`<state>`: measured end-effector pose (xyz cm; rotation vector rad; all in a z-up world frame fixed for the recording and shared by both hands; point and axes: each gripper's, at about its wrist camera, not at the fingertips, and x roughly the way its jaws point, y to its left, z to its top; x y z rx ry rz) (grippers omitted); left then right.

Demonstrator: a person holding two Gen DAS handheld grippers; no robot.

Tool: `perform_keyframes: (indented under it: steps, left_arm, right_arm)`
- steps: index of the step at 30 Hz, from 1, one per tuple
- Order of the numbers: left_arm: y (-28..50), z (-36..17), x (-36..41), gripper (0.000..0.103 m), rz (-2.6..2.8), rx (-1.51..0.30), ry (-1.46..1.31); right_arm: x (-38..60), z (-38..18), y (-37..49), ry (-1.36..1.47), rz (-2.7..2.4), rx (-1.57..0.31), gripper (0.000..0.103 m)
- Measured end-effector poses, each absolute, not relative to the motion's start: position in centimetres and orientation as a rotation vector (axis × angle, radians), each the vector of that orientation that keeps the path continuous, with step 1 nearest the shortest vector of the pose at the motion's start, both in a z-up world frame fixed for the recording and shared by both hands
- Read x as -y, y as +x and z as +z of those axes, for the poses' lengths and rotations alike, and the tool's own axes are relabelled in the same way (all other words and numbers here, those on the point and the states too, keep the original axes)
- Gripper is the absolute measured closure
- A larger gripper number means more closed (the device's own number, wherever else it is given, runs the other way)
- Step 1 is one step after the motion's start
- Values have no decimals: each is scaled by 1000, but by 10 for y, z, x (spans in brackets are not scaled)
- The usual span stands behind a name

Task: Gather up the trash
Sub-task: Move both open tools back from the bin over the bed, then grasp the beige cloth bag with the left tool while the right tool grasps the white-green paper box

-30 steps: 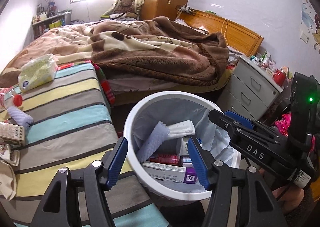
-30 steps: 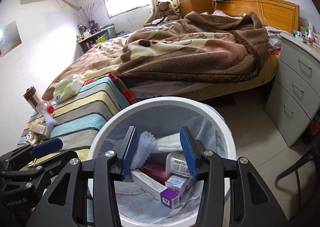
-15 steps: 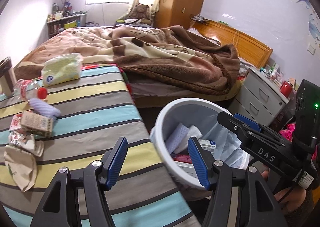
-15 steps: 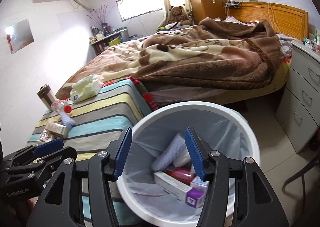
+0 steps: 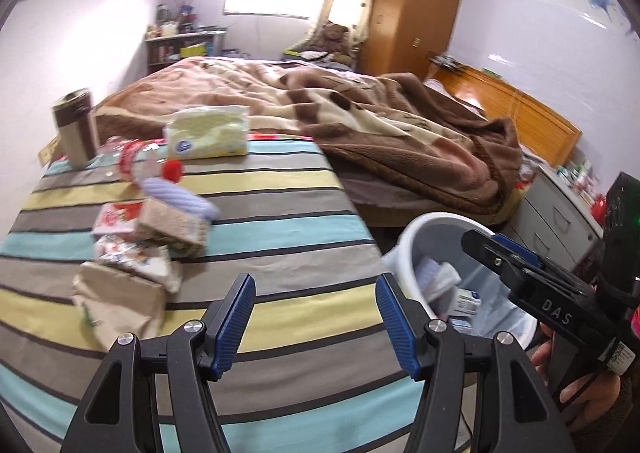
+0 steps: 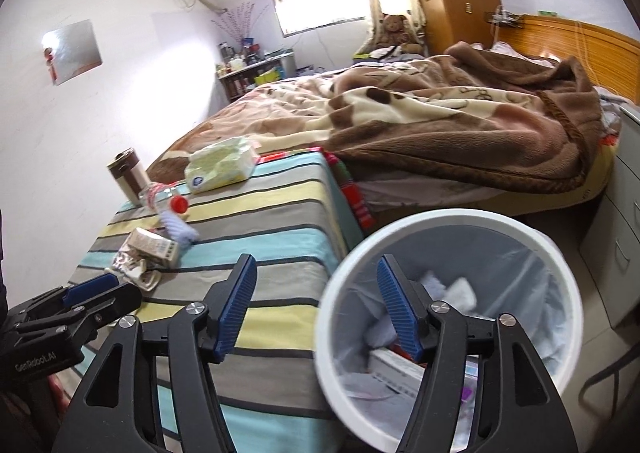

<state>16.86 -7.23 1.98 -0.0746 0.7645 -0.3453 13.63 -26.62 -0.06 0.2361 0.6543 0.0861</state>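
- Looking along the left gripper [image 5: 314, 319] in the left wrist view, we note its fingers [image 5: 236, 315] parted about halfway with nothing between them; they hang over the near edge of the striped surface [image 5: 280, 221], apparently free to take the next piece.
- Remaining trash sits in a loose cluster at the left of that surface: a crumpled paper bag [image 5: 116, 303] nearest us, a foil wrapper [image 5: 132, 257] touching it, a small carton [image 5: 172, 227] lying on its side, a pale ribbed sock-like item [image 5: 180, 199], and a plastic bottle [image 5: 144, 165] with a red cap. We judge the bag the easiest first reach.
- A tissue pack [image 5: 208, 131] and a brown tumbler [image 5: 76, 127] stand farther back; we judge these are probably not trash.
- The bin [image 5: 416, 237] stands on the floor just beside the right edge of the surface, so drops need only a short carry. It already holds boxes and soft items.
- In the right wrist view, the right gripper [image 6: 316, 307] is opening, nothing between its fingers [image 6: 394, 307]. It hangs over the near left rim of the bin [image 6: 440, 219], straddling the gap to the surface [image 6: 256, 221].
- Same cluster seen here at far left: carton [image 6: 154, 245], bottle [image 6: 164, 197], wrapper [image 6: 128, 267]. The left gripper [image 6: 88, 289] lies just beside it.
- Bin liner contents are blurred; we cannot name each item.
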Motion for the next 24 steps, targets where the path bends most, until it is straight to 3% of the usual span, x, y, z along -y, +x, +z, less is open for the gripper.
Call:
perform_keyframes:
  steps: [24]
  left_arm:
    - [179, -28, -70, 41, -54, -863, -244]
  right_arm:
    - [162, -9, 188, 77, 356, -738, 32]
